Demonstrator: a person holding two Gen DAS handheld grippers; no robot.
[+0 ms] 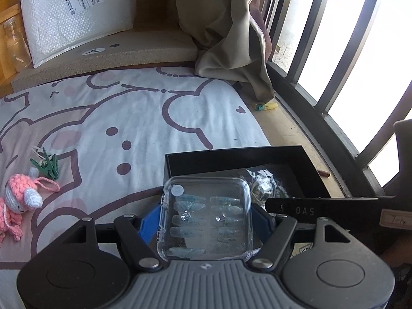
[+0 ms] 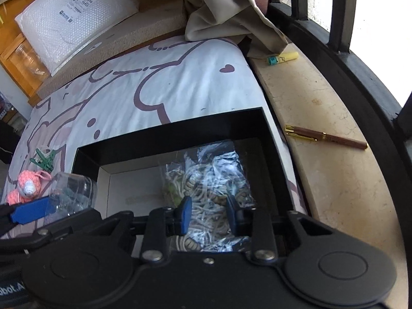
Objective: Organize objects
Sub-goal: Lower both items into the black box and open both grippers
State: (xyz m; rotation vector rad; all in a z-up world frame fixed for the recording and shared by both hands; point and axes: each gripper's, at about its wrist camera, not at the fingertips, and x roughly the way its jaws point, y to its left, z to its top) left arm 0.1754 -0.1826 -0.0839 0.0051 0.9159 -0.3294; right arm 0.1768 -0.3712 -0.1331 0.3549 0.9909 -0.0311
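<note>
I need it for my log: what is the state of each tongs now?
Left tongs: closed on the clear plastic case.
Right tongs: open, holding nothing, above the plastic bag in the black box.

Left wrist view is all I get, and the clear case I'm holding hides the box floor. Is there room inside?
Observer: Yes. The bag of cord fills the right side of the black box; the floor left of it is bare.
Operator: Where is the right gripper?
Observer: The right gripper is over the box, jaws either side of the bag; whether they pinch it, I cannot tell.
</note>
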